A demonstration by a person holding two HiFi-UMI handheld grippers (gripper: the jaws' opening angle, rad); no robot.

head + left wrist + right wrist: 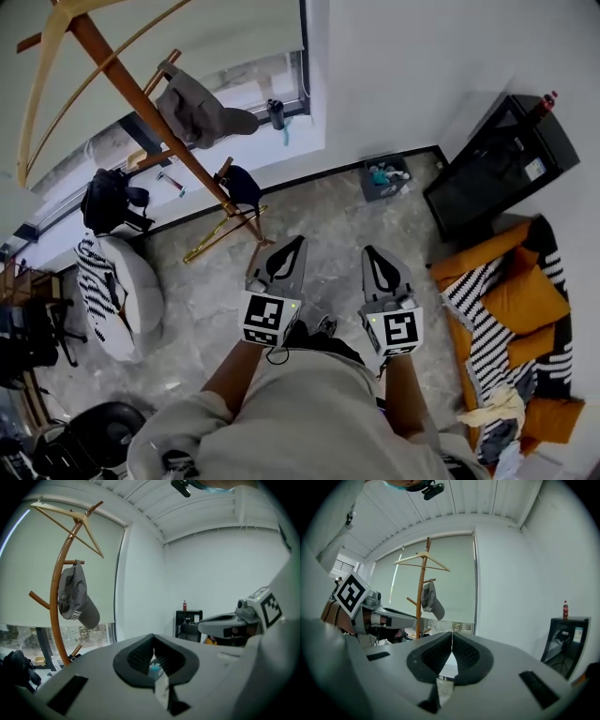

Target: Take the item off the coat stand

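Note:
A grey cap point(197, 111) hangs on a peg of the wooden coat stand point(141, 108), up and left in the head view. It also shows on the stand in the left gripper view as the cap point(75, 599) and in the right gripper view as the cap point(430, 601). My left gripper point(298, 242) and right gripper point(370, 253) are held side by side in front of my body, well short of the stand. Both are shut with nothing between their jaws.
A wooden hanger point(70, 520) sits on top of the stand. A dark item point(242, 187) hangs on a low peg. A white beanbag point(127, 291) and black bag point(108, 199) lie left. A black cabinet point(502, 164) and an orange striped sofa point(511, 328) stand right.

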